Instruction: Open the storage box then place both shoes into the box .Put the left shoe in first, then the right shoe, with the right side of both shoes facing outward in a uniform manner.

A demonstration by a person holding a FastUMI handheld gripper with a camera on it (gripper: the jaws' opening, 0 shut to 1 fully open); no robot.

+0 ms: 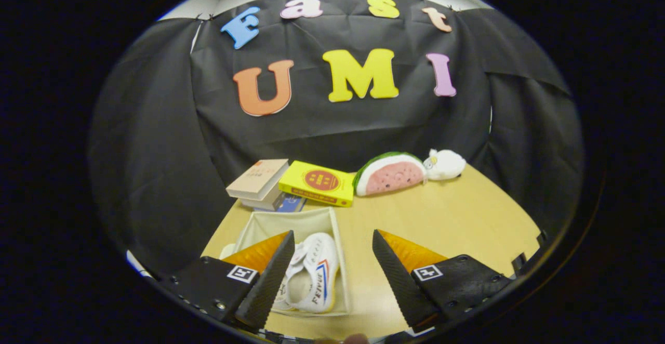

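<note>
An open cream fabric storage box [326, 218] sits on the wooden table, just ahead of my fingers and slightly toward the left one. Inside it lie white canvas shoes [317, 274] with red and blue stripes on the side; two seem to lie side by side, though the left finger [270, 276] hides part of them. My gripper [332, 242] hovers above the box, open wide, nothing held between the fingers. The right finger [395, 276] is over bare table beside the box's right wall.
Beyond the box lie stacked books [258, 179], a yellow book [317, 183], a watermelon-slice plush [389, 173] and a small white plush [445, 164] along the table's back. The wooden table [457, 219] stretches to the right of the box.
</note>
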